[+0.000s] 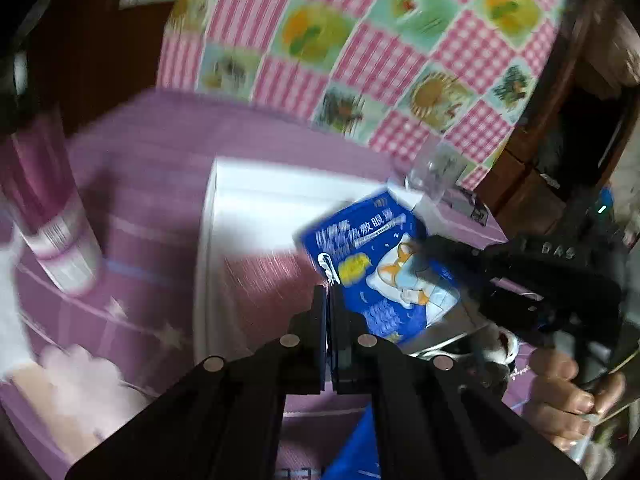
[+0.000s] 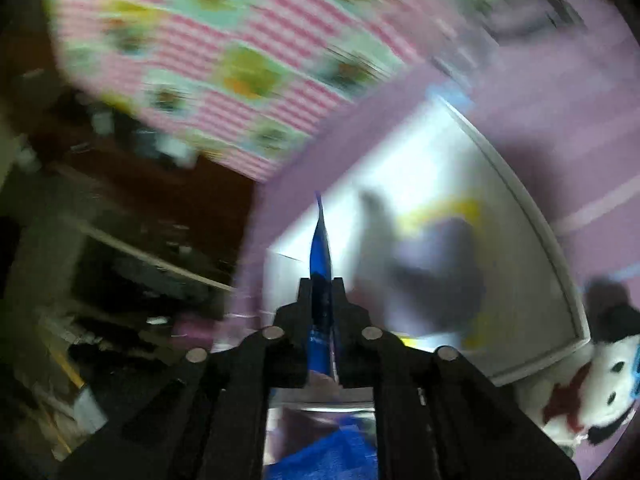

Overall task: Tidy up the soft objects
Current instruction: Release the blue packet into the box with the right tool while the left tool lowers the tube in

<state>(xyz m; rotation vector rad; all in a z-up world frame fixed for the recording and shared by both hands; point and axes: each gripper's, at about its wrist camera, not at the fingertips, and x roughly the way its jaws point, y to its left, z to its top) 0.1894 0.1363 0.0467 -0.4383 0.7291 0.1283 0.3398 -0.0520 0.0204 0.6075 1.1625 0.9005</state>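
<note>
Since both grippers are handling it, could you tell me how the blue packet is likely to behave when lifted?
The blue packet looks thin and flat, so probably light and floppy. Its glossy film may be slippery. The right gripper has it edge-on between the jaws, where it seems to bow slightly.

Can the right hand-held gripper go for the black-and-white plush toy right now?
Probably not yet: the right hand-held gripper has the blue packet between its jaws. The plush toy lies uncovered beside the white box.
</note>
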